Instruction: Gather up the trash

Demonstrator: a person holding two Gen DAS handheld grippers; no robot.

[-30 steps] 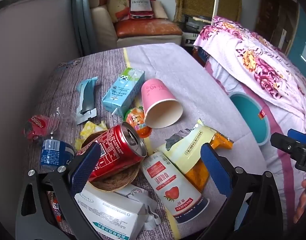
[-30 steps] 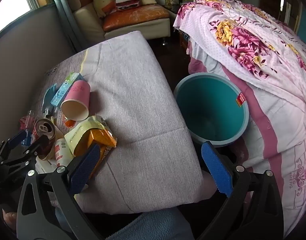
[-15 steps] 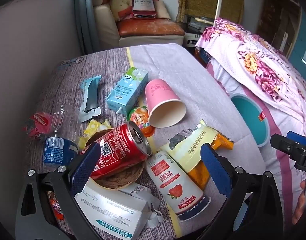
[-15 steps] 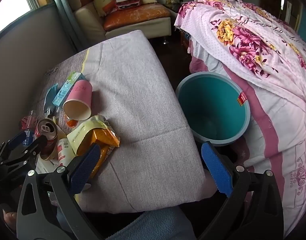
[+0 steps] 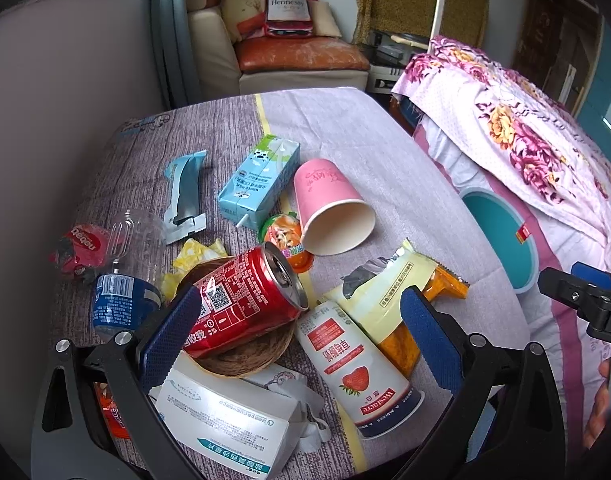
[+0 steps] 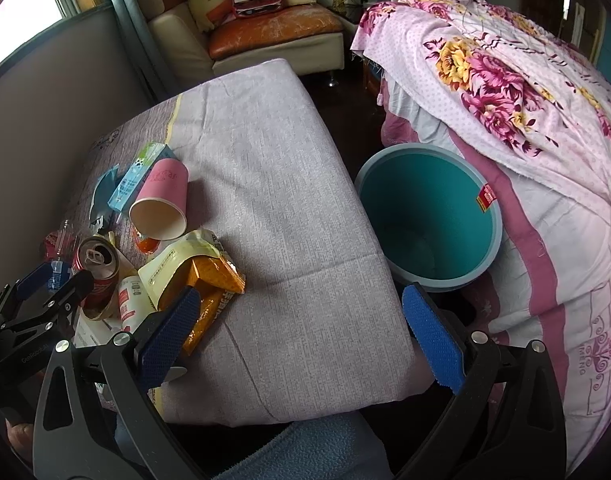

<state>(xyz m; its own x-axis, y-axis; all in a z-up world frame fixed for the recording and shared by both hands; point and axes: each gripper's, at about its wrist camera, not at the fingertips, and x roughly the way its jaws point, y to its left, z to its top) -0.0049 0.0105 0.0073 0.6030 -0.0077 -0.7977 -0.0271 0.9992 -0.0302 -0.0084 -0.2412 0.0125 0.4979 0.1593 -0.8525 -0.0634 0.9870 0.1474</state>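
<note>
Tabletop litter: red can (image 5: 245, 298) just beyond left tool (image 5: 295, 334) (fingers spread).

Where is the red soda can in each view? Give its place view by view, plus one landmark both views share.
Left wrist view: the red can lies on its side at lower centre, on a woven coaster, beside the left gripper.
Right wrist view: the can sits at the far left edge, its opened top facing the camera.
Shared landmark: the pink cup, tipped over behind the can.
</note>
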